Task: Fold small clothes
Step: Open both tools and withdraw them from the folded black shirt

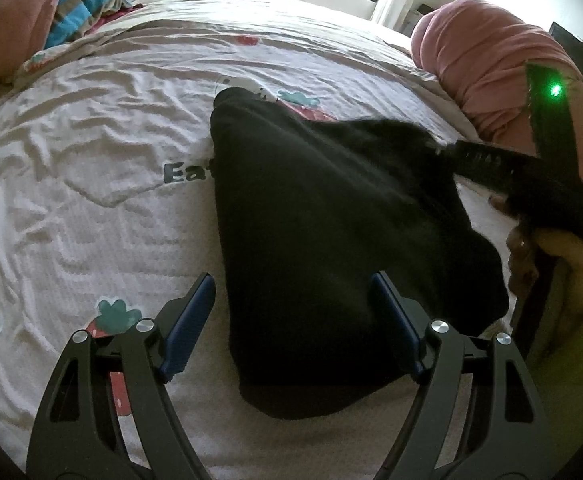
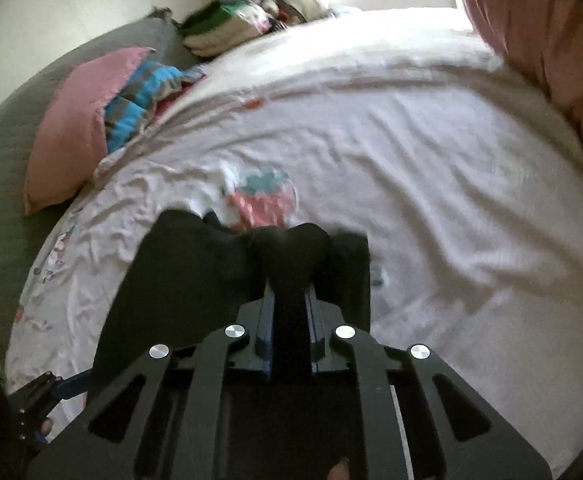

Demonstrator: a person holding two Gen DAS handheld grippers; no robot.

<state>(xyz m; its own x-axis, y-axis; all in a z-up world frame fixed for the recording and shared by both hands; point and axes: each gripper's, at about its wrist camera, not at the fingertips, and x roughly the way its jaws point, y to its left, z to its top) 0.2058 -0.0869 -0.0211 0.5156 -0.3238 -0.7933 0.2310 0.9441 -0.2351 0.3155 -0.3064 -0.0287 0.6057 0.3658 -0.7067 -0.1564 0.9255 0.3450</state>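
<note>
On the bedsheet (image 1: pixel 91 200), left gripper (image 1: pixel 291 316) angles down, jaws wide; right gripper (image 2: pixel 287 280) pinches the black garment (image 1: pixel 331 220).

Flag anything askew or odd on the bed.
The black garment lies bunched and skewed on the wrinkled strawberry-print sheet, one edge pinched in the right hand-held gripper. No damage or spill shows.

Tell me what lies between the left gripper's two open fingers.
In the left wrist view, the near end of the black garment lies between the left gripper's fingers, on the white printed bedsheet; neither pad presses on it.
</note>
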